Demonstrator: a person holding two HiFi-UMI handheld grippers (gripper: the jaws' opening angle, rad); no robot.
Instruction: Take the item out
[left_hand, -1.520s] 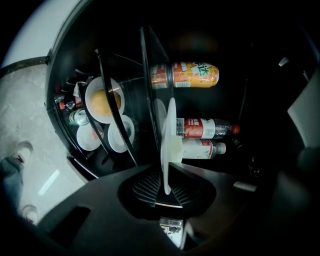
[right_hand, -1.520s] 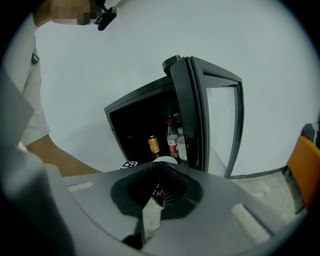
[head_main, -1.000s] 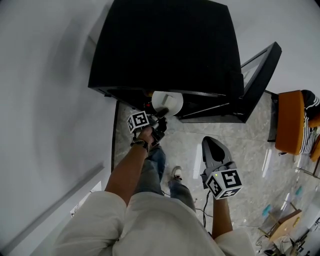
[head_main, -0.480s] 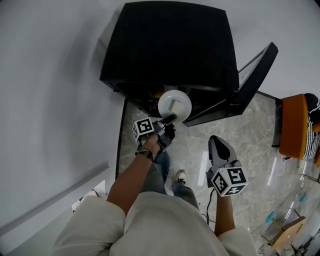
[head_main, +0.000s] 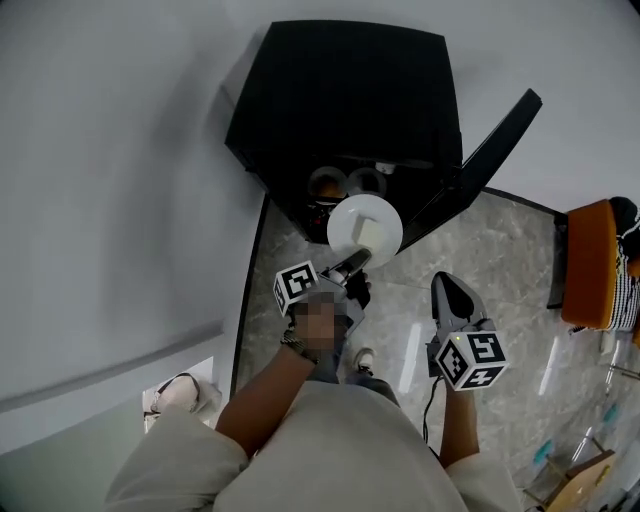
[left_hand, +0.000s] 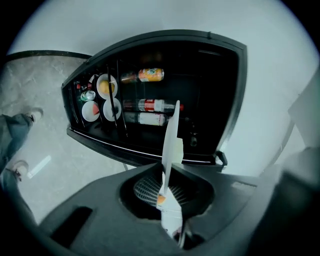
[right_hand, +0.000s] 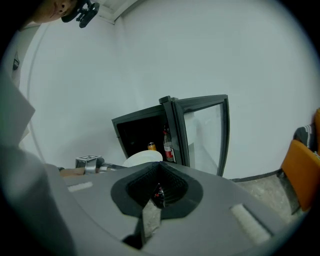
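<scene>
A white plate (head_main: 380, 212) with a pale block of food (head_main: 368, 233) on it hangs just outside the open black mini fridge (head_main: 350, 90). My left gripper (head_main: 355, 262) is shut on the plate's near rim. In the left gripper view the plate (left_hand: 171, 135) stands edge-on between the jaws of the left gripper (left_hand: 164, 187). My right gripper (head_main: 445, 283) hovers to the right of the plate, shut and empty. The right gripper view shows the right gripper (right_hand: 157, 192), and beyond it the plate (right_hand: 142, 159) in front of the fridge (right_hand: 142, 132).
The fridge door (head_main: 490, 135) swings out to the right. Inside are bottles (left_hand: 145, 75) and small plates of food (left_hand: 107, 86). An orange chair (head_main: 590, 265) stands far right. A white wall runs along the left; the person's legs and shoes (head_main: 360, 358) are on the marble floor below.
The left gripper has drawn the plate out of the fridge and toward the person. The right gripper has stayed beside it, still shut.
</scene>
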